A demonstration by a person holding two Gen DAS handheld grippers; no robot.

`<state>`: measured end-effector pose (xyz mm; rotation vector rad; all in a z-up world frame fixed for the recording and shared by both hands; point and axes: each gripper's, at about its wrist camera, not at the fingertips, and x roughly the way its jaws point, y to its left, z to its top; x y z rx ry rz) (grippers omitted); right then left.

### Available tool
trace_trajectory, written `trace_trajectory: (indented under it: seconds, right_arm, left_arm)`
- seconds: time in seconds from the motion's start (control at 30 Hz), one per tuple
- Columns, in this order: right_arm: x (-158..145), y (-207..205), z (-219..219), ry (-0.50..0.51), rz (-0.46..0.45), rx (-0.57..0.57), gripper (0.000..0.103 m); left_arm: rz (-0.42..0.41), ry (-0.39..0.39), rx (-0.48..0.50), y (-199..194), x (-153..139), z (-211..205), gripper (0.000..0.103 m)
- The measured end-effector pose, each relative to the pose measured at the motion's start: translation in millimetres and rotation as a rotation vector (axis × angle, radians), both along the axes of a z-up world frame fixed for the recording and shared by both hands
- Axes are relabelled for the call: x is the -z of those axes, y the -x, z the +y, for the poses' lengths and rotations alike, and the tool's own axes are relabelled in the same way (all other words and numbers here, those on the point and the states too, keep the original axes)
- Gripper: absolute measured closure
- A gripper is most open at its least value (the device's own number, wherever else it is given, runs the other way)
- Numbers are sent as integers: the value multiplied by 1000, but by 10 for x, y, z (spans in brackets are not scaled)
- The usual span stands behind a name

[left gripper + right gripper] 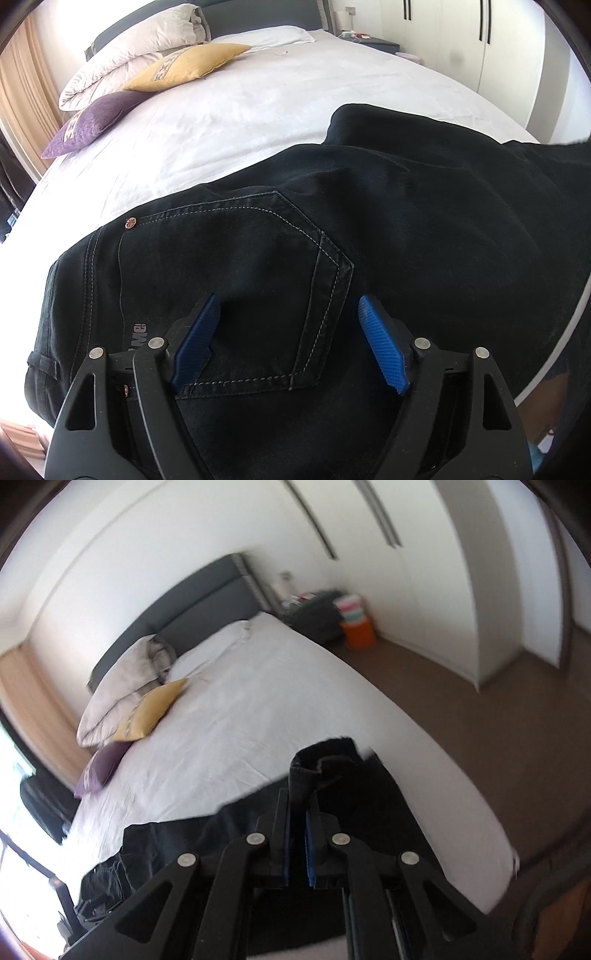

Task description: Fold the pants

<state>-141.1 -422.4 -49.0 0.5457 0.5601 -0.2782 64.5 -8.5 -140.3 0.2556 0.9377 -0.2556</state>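
Observation:
Black jeans (388, 229) lie across the near part of a white bed (240, 110), back pocket up. My left gripper (290, 325) is open, its blue pads (195, 343) hovering just over the back pocket and waistband area, holding nothing. In the right wrist view my right gripper (298, 812) is shut on a bunched fold of the jeans' leg end (325, 760) and holds it lifted above the bed (258, 716). The rest of the jeans (166, 853) trails down to the left on the sheet.
A yellow cushion (188, 66), a purple cushion (88, 122) and folded duvet (136, 48) sit at the bed's head by a grey headboard. A nightstand (314, 613) and orange box (358, 631) stand by white wardrobes (443, 572). Brown floor (480, 738) lies right.

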Motion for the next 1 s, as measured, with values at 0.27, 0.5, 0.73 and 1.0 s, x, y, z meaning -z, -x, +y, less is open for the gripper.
trace_trajectory:
  seconds: [0.27, 0.5, 0.73, 1.0]
  right_arm:
    - [-696, -460, -136, 7, -85, -97, 96]
    - [-450, -35, -81, -29, -72, -83, 96]
    - [1139, 248, -677, -450, 218, 166, 96]
    - [1005, 351, -589, -405, 222, 155, 96]
  left_arm:
    - [25, 25, -3, -53, -5, -1, 19]
    - [18, 27, 0, -84, 27, 8, 16]
    - [24, 20, 7, -134, 44, -2, 15]
    - [29, 15, 9, -149, 43, -27, 15]
